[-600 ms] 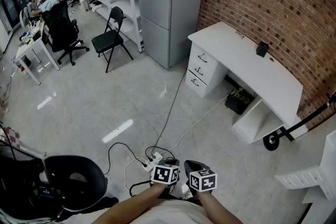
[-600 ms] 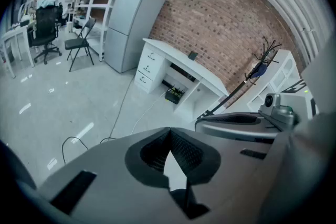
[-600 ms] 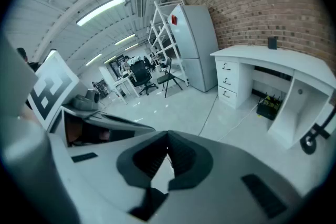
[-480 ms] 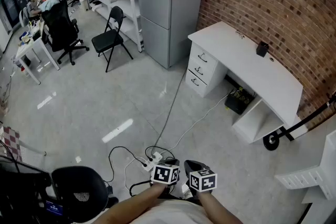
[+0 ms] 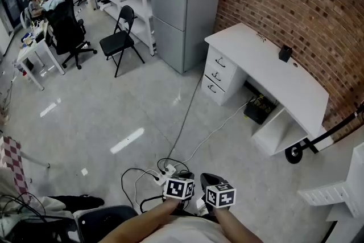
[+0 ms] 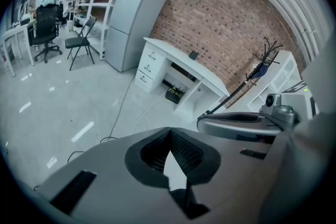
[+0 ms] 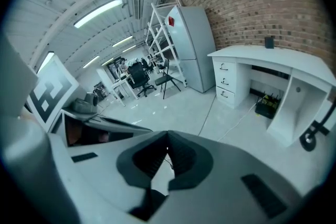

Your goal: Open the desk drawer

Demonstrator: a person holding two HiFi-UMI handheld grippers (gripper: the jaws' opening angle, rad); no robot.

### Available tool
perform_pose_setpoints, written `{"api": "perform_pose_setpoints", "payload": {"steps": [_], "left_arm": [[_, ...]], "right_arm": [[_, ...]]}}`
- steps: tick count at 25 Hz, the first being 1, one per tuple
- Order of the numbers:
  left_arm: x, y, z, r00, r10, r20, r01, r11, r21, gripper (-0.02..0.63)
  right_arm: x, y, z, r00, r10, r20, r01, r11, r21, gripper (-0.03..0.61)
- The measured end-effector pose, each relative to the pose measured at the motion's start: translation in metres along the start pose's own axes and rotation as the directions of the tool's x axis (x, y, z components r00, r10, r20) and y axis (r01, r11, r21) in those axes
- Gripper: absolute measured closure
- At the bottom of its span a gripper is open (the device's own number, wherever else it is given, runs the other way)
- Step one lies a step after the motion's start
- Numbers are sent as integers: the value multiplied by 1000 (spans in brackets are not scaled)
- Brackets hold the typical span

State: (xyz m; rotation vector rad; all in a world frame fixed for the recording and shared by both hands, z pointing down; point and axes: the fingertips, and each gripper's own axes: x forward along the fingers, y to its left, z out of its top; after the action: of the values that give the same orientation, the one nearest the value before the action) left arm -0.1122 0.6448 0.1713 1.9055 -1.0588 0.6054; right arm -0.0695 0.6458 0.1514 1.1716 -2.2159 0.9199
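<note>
The white desk (image 5: 273,79) stands against the brick wall at the right of the head view, far from me. Its stack of three drawers (image 5: 216,73) sits at the desk's left end, all closed. Both grippers are held close to my body at the bottom of that view: left gripper (image 5: 179,188), right gripper (image 5: 220,195), side by side. The left gripper (image 6: 169,136) is shut on nothing, and the drawers (image 6: 148,64) show small beyond it. The right gripper (image 7: 167,150) is also shut and empty, with the drawers (image 7: 226,81) distant across the floor.
A tall grey cabinet (image 5: 182,3) stands left of the desk, with a folding chair (image 5: 119,37) and an office chair (image 5: 68,34) further left. Cables and a power strip (image 5: 165,171) lie on the floor before me. A small black box (image 5: 285,53) is on the desktop.
The black chair at the lower left has slid down and almost out of view, uncovering more cable on the floor. Both grippers are still.
</note>
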Motion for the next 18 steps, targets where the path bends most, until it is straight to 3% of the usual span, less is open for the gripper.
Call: {"api": "perform_pose_setpoints", "payload": {"steps": [13,18], "left_arm": [[-1,30,7,999,-45,-27,45,999,-23,607],[-4,57,13,998,-61,-34,60,998,-31,607]], "right_arm": [[20,13,9,998,-48,-38,49,999,20,563],[34,27,31,994,-108,-6,107,990,-94,563]]}}
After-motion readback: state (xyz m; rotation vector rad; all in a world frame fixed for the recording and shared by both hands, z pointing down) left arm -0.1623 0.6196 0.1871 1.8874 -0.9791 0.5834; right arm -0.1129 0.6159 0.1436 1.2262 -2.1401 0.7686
